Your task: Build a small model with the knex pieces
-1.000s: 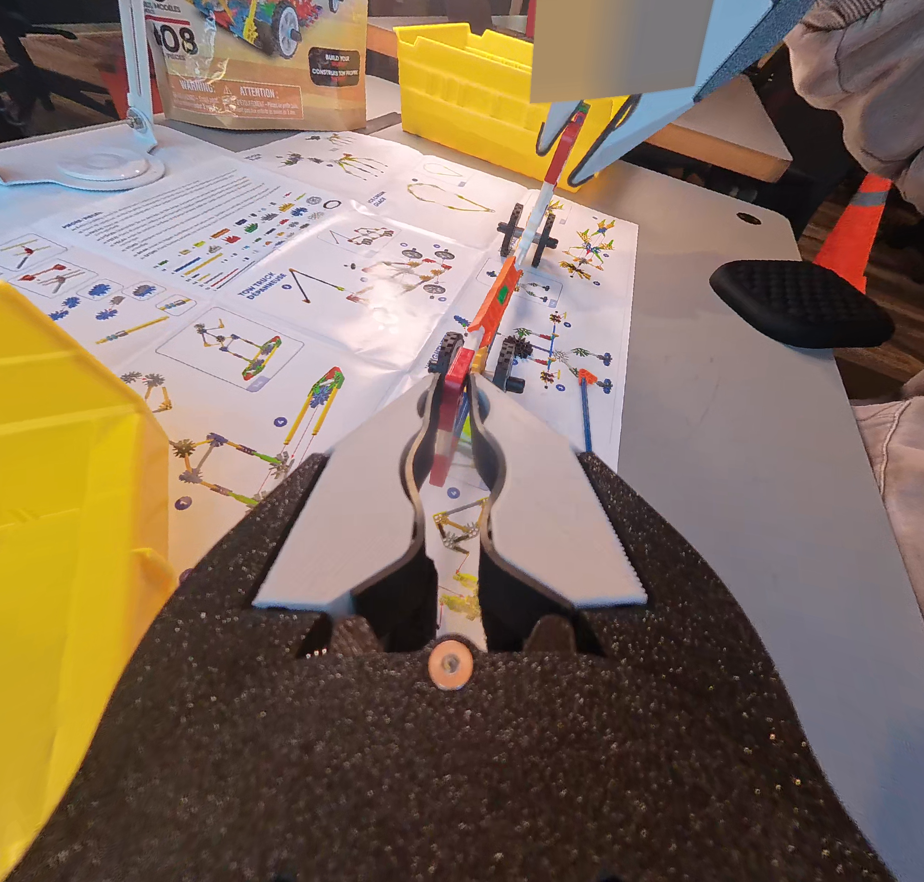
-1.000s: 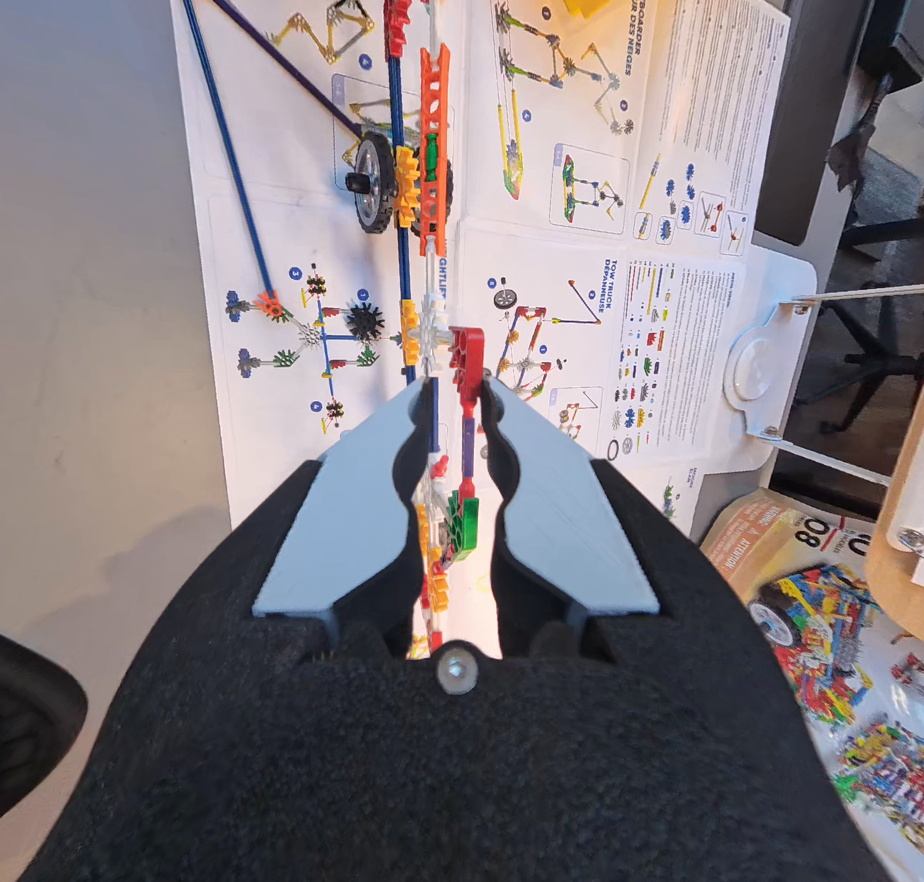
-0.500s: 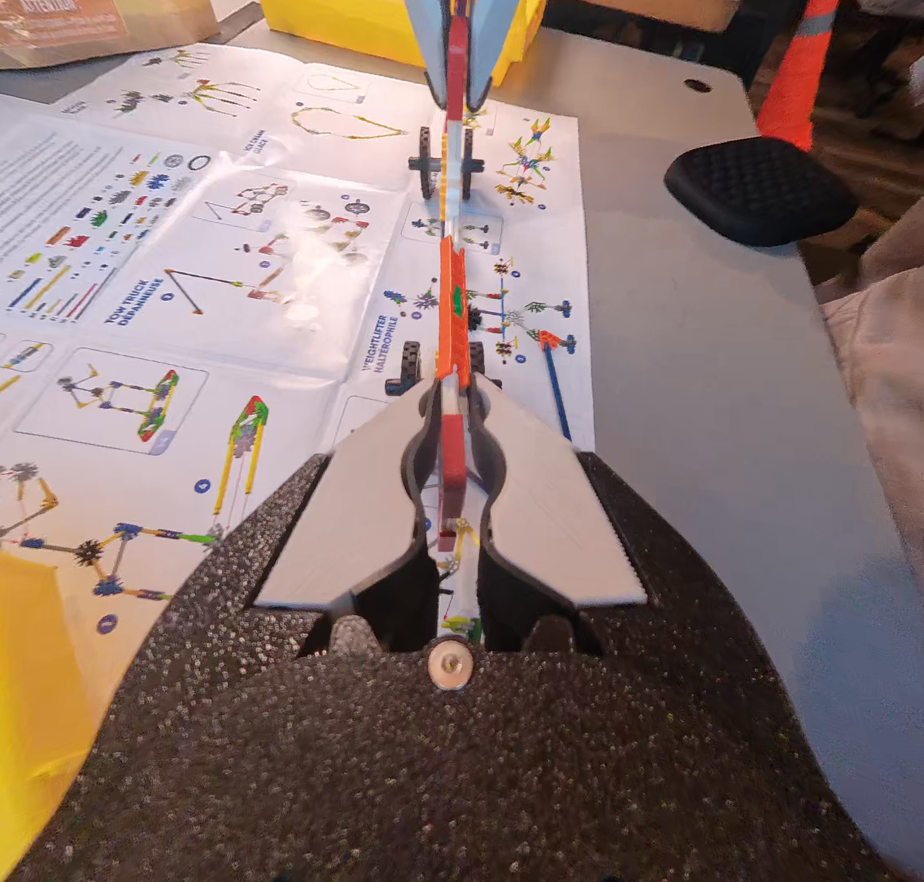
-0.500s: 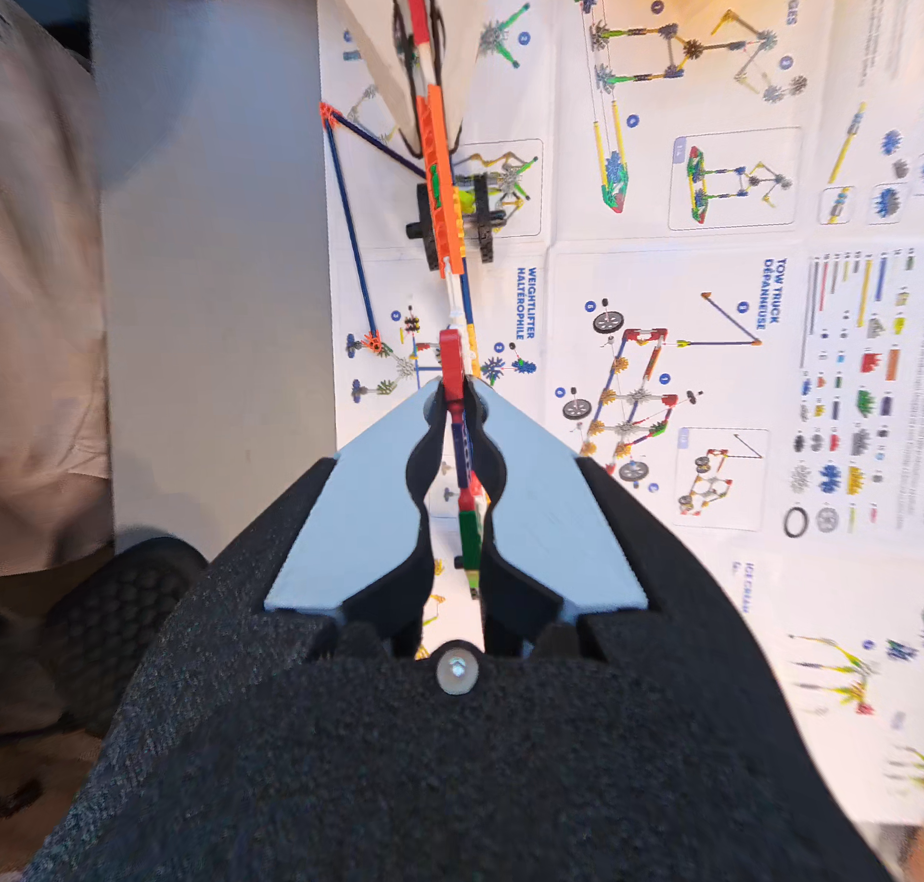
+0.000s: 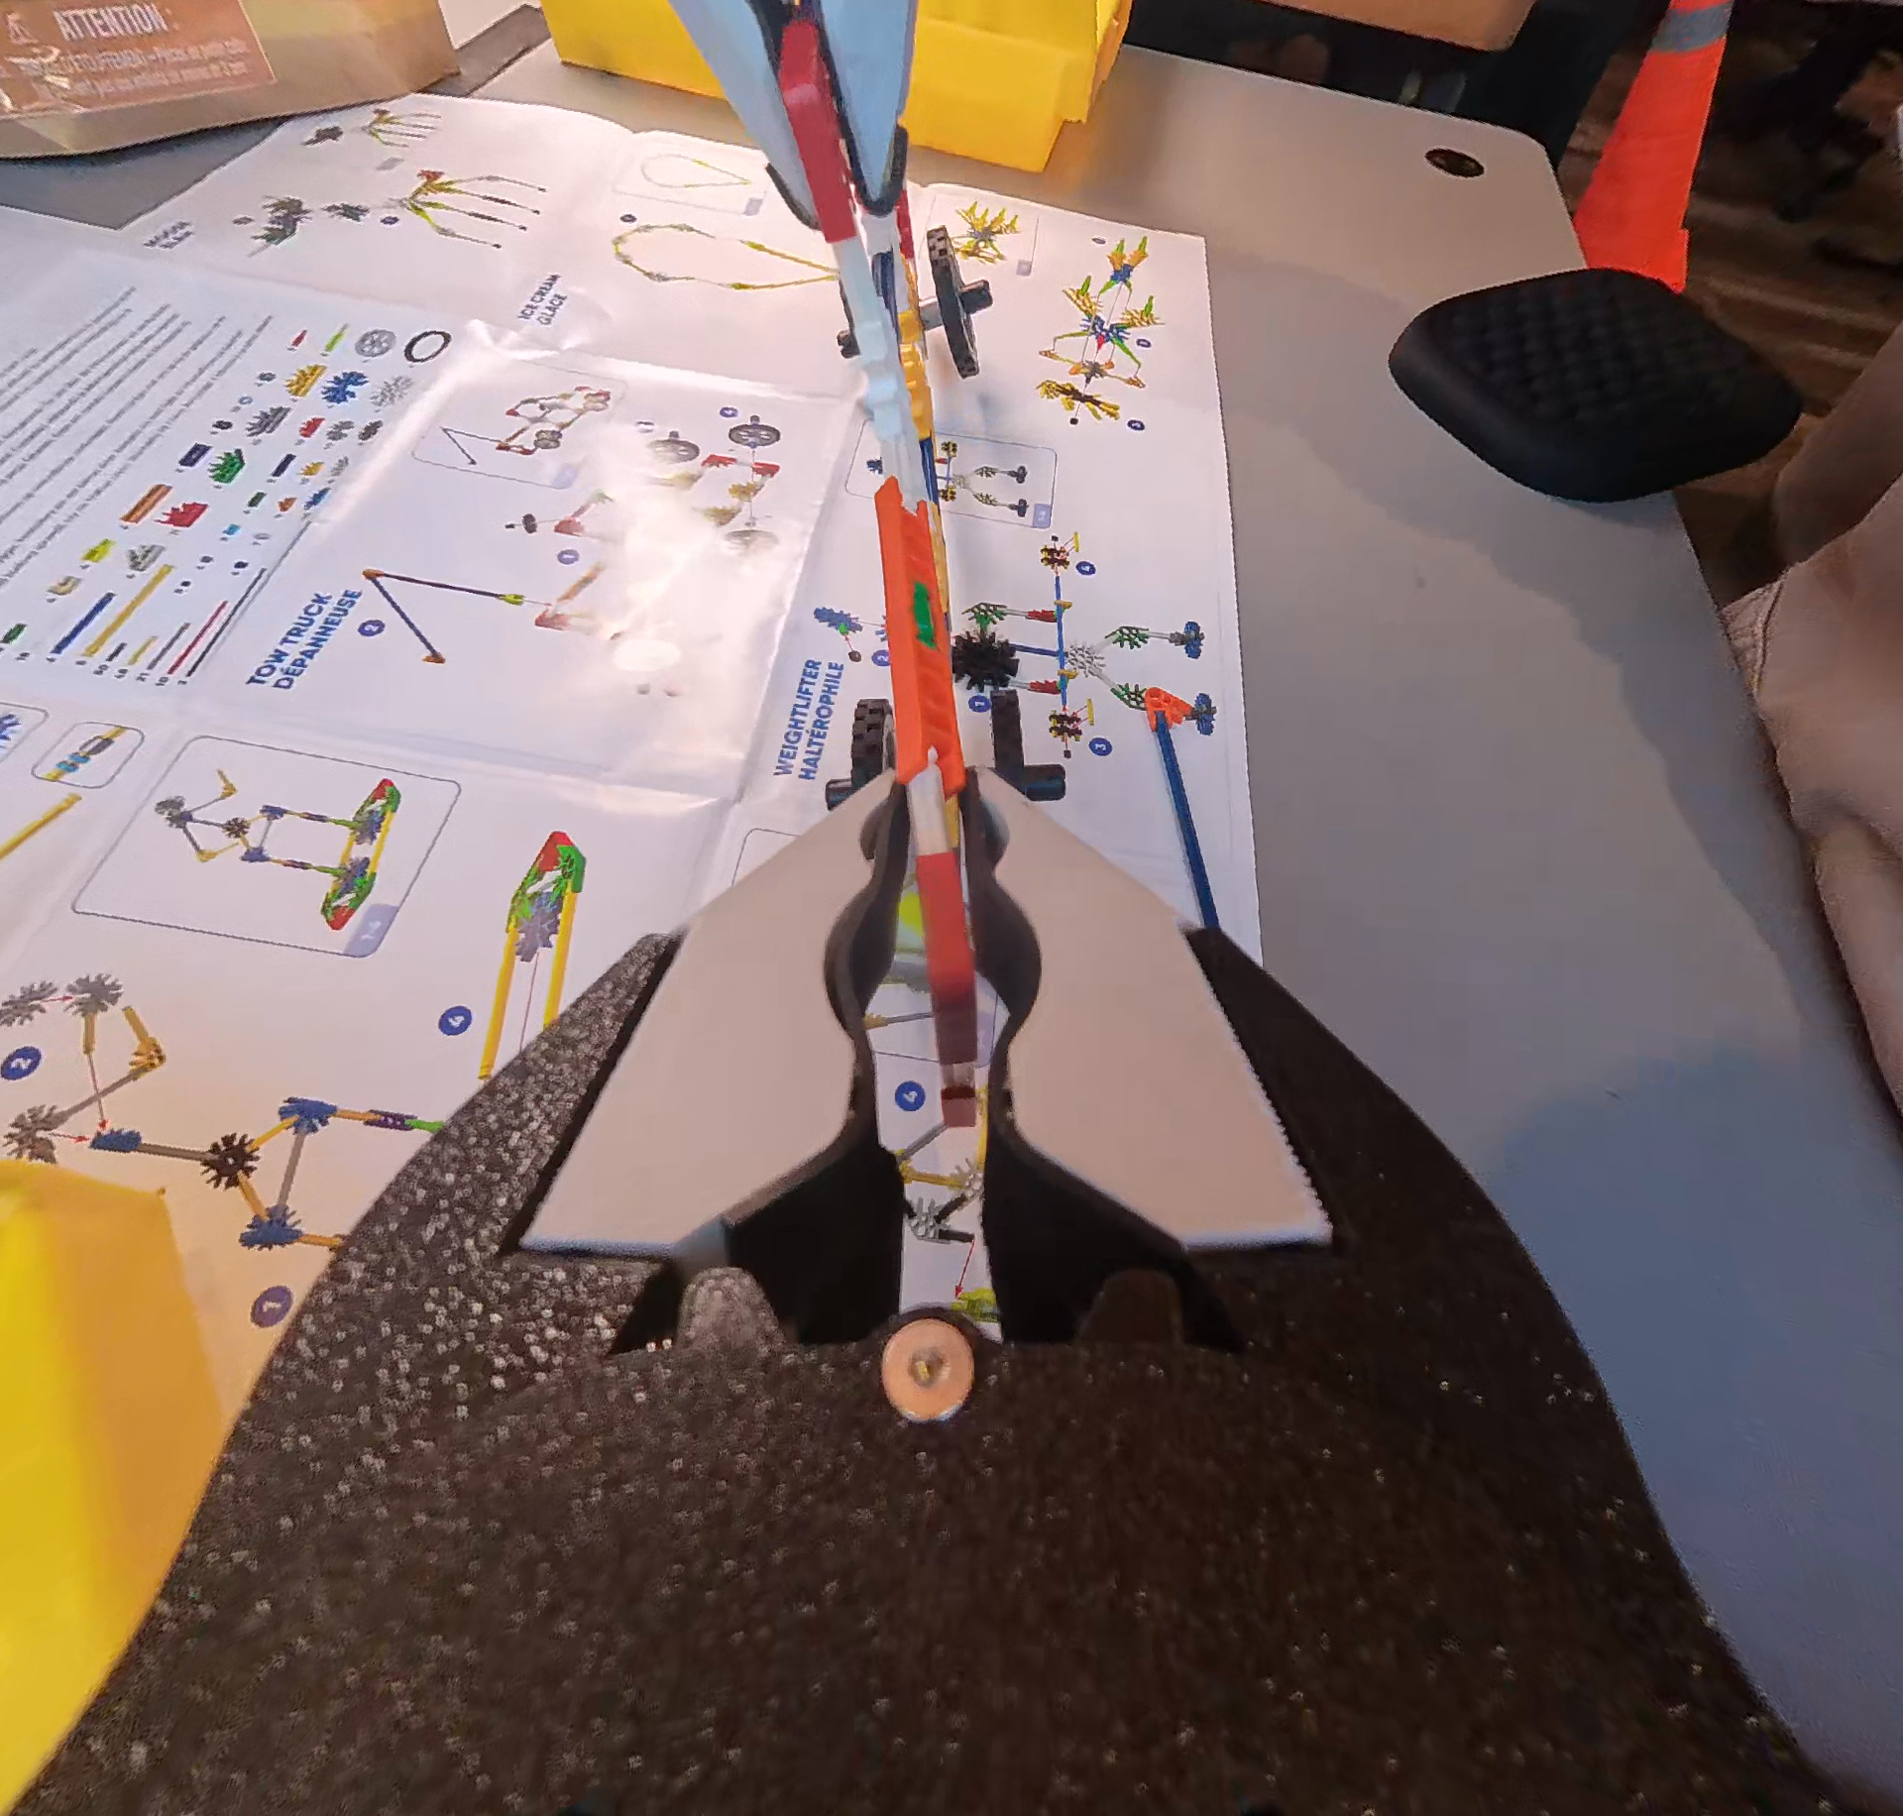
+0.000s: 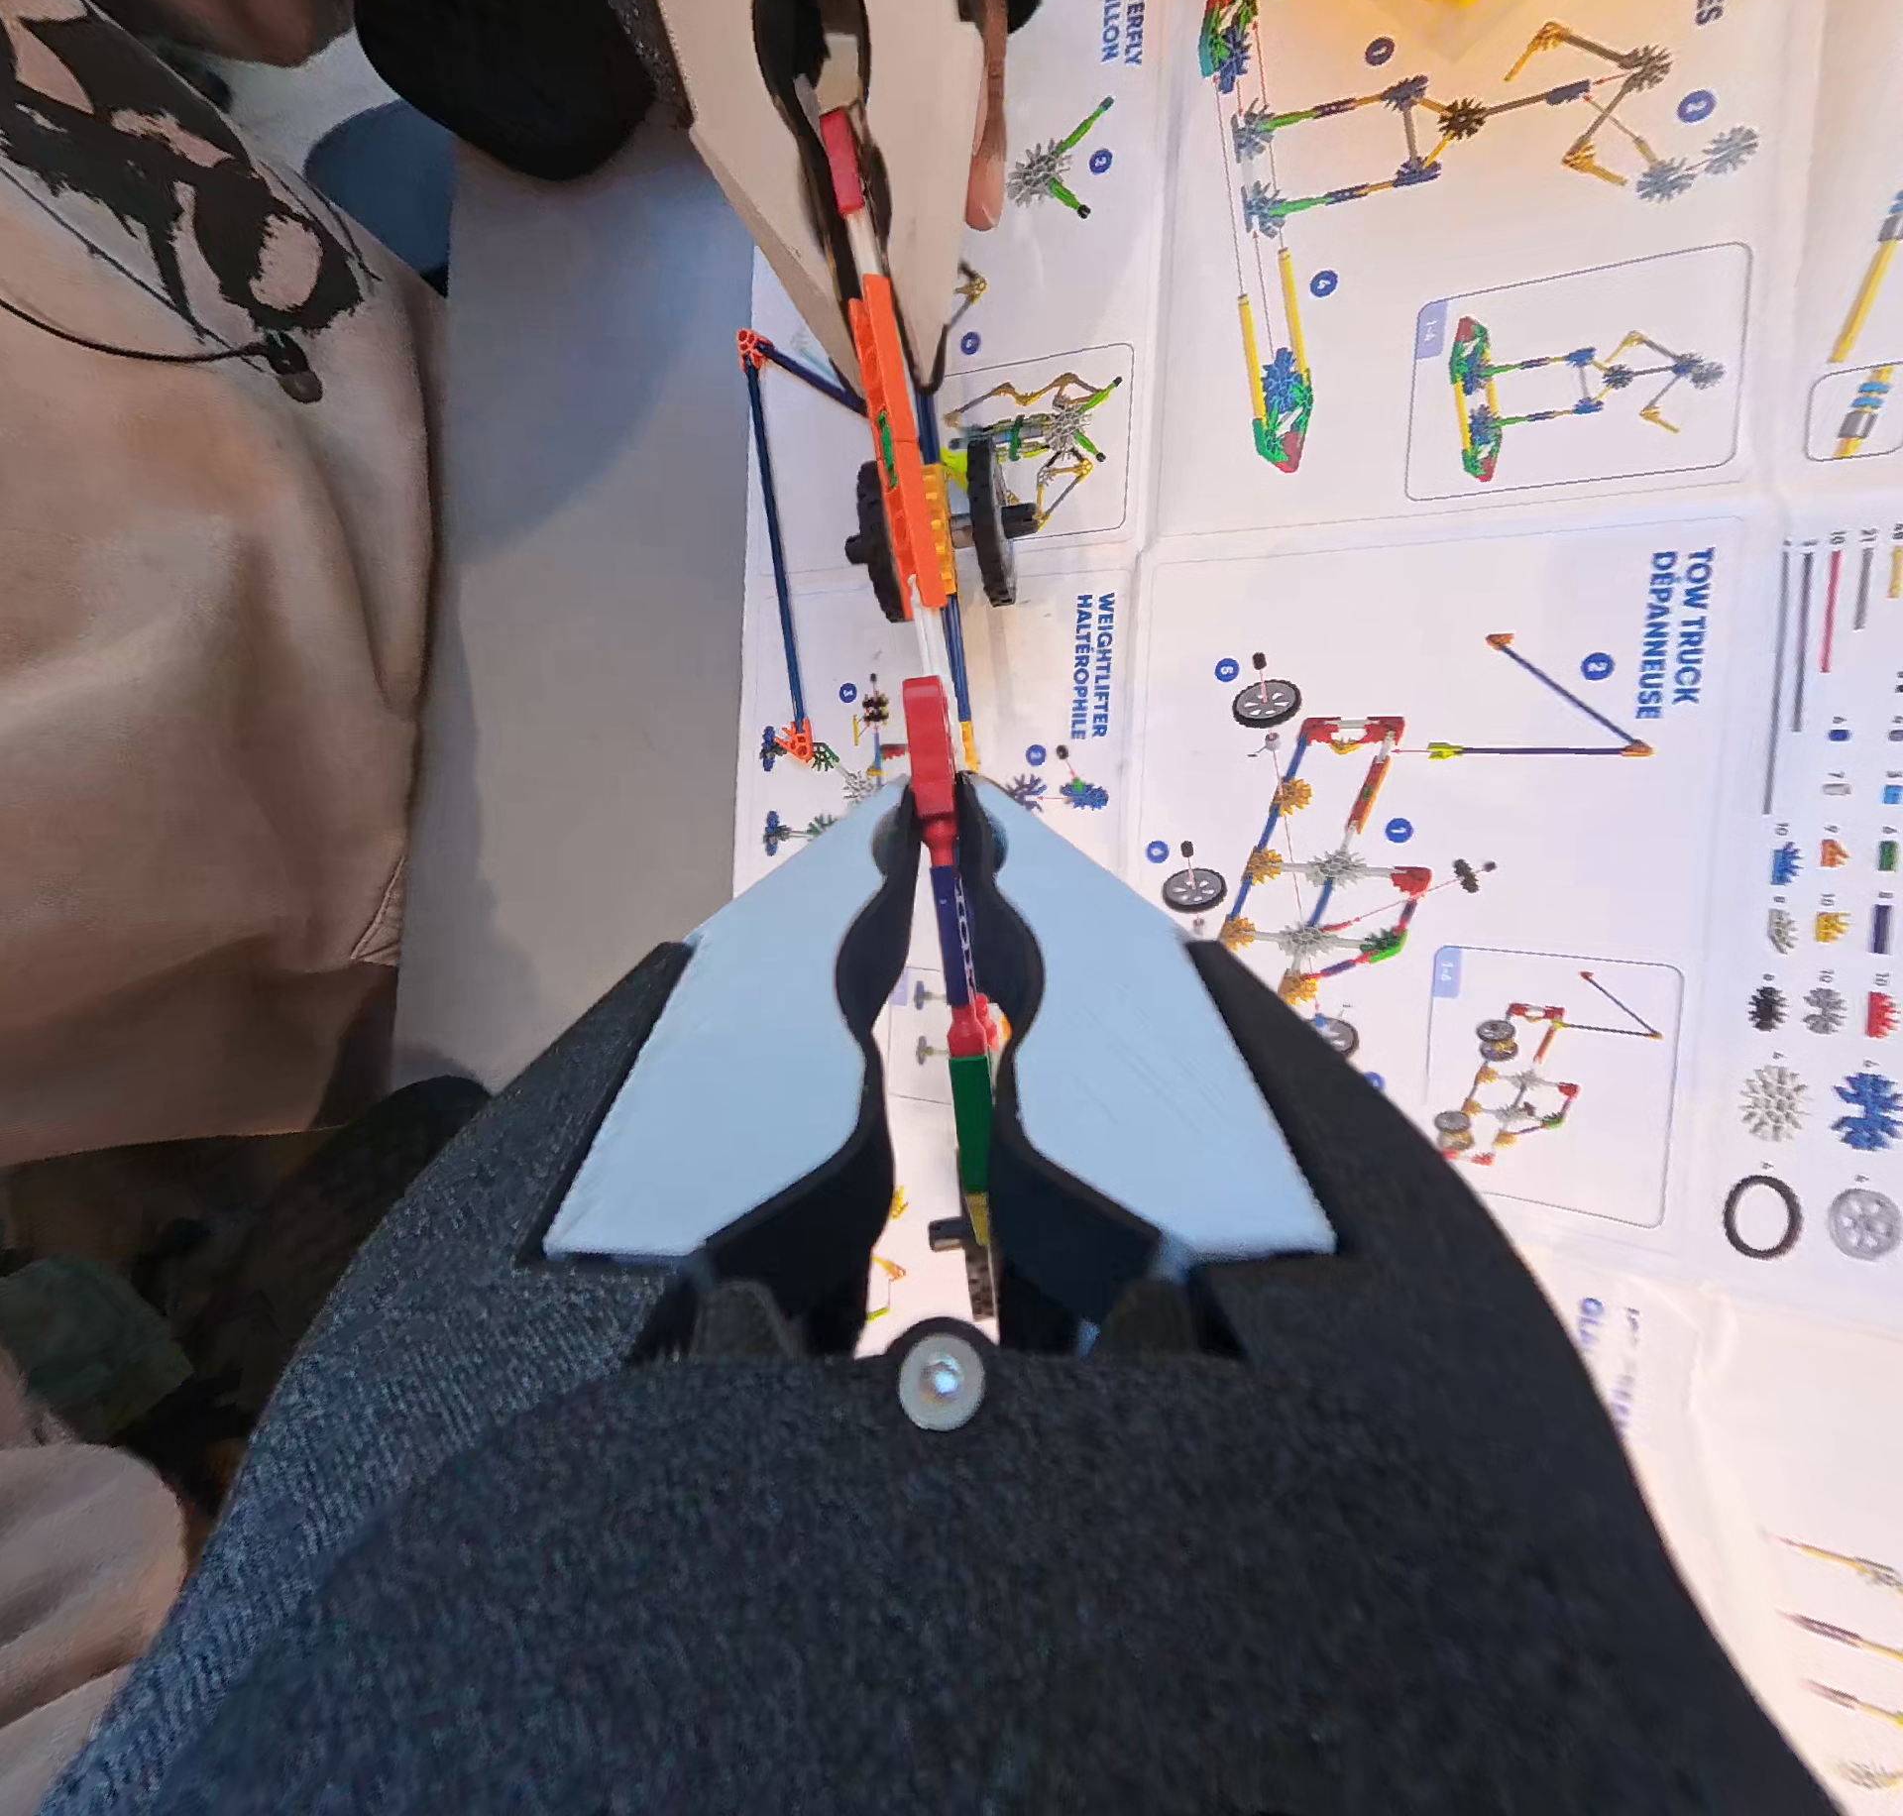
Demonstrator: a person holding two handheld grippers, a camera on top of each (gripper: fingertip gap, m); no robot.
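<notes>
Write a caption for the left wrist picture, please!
Left gripper and right gripper clamp opposite ends of a toy model above the instruction sheet.

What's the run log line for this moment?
left gripper: shut on toy model | right gripper: shut on toy model's other end | below: instruction sheet

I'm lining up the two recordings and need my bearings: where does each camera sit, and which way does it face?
Left wrist view: on the left gripper, looking along its fingers across the instruction sheet toward a yellow bin; the right gripper faces it.
Right wrist view: on the right gripper, looking steeply down at the sheet; the left gripper opposite, the person's clothing beside.
Shared: the toy model, clamped at both ends.
</notes>
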